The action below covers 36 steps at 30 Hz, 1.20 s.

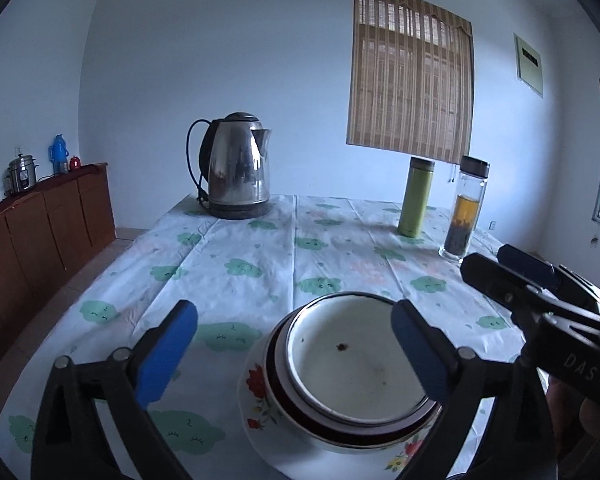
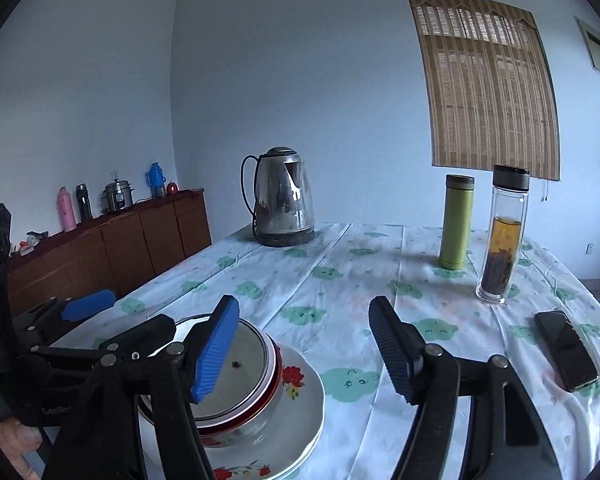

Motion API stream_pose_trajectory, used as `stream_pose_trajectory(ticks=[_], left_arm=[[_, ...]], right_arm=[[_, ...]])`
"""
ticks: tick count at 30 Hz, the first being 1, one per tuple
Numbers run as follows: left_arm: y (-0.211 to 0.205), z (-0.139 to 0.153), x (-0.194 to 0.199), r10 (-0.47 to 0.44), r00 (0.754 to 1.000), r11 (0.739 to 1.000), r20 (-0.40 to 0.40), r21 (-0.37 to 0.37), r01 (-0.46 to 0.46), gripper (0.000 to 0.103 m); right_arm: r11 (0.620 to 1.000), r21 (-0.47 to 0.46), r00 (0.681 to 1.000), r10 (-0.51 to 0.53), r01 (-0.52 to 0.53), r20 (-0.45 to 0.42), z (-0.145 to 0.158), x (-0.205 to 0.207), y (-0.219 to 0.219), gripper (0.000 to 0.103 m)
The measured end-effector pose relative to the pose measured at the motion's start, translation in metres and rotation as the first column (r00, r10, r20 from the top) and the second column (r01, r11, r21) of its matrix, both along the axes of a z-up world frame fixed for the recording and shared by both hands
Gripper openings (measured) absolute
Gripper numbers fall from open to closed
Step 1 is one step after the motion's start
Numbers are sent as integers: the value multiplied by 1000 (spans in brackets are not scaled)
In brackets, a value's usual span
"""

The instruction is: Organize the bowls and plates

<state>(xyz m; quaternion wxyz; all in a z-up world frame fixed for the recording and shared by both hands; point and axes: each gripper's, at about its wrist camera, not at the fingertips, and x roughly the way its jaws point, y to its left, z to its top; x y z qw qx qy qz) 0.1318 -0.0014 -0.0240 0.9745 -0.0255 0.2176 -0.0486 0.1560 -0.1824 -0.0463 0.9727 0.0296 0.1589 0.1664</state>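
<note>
Stacked bowls (image 1: 356, 364) between spread left tongs (image 1: 296, 354) (untouched), right tongs (image 2: 304, 344) beside

Desk (image 2: 340, 280) w/ a white cloth, green cloud print, fold creases running front to back. Far left corner: steel kettle (image 2: 283, 196) on its base. Far right: green flask (image 2: 456, 222) upright, glass tea bottle (image 2: 502, 236) just beside it on the right & a bit nearer, amber liquid w/ dark leaves at the bottom. Black phone (image 2: 566, 356) flat, screen up, near the right edge, apart from the bottle. Near left: flower-print plates (image 2: 300, 396) stacked on the cloth, bowls nested on top.
</note>
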Motion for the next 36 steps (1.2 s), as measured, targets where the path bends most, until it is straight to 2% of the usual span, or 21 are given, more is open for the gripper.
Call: stream_pose_trajectory(ticks=[13, 36], left_arm=[[3, -3, 1, 34, 999, 999, -9, 10, -34, 102], [0, -7, 4, 32, 999, 999, -39, 27, -31, 103]], right_arm=[[1000, 0, 1000, -10, 10, 13, -1, -2, -1, 70], [999, -3, 998, -39, 39, 59, 1, -10, -2, 70]])
